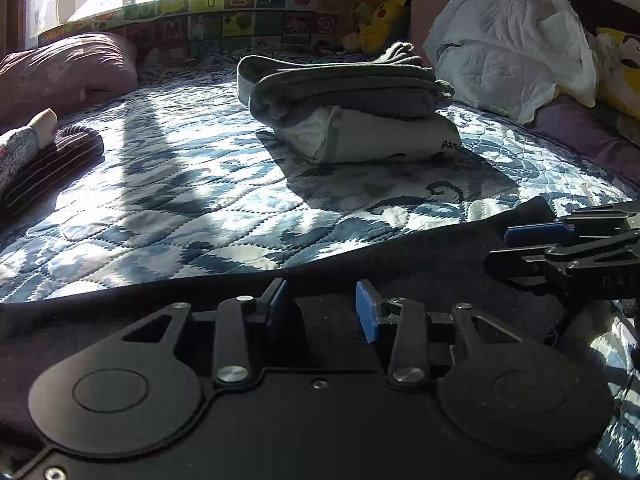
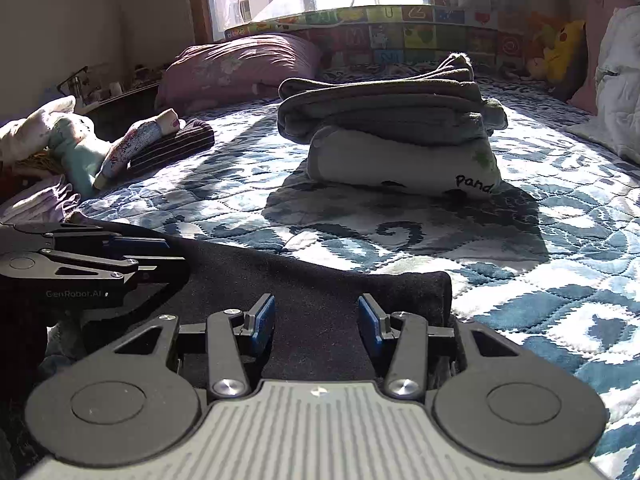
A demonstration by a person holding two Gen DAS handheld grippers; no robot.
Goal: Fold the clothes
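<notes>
A soft, dark fleece-like garment (image 2: 320,280) is lying flat on the near edge of the blue-white quilted bed cover (image 2: 540,248). The left gripper (image 1: 322,308) and right gripper (image 2: 316,320) are being held apart above it, nothing clamped. It is probably light and limp, so its near corners are being judged the best hold.

Open quilt (image 2: 560,280) ahead; folded stack (image 2: 396,136) blocks centre, unfolded clothes pile (image 2: 60,148) crowds left.

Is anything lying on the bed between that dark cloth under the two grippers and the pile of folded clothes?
Nothing visible. Between the dark garment and the folded stack there is only bare quilt. The unfolded clothes lie off to the left, out of that path.
</notes>
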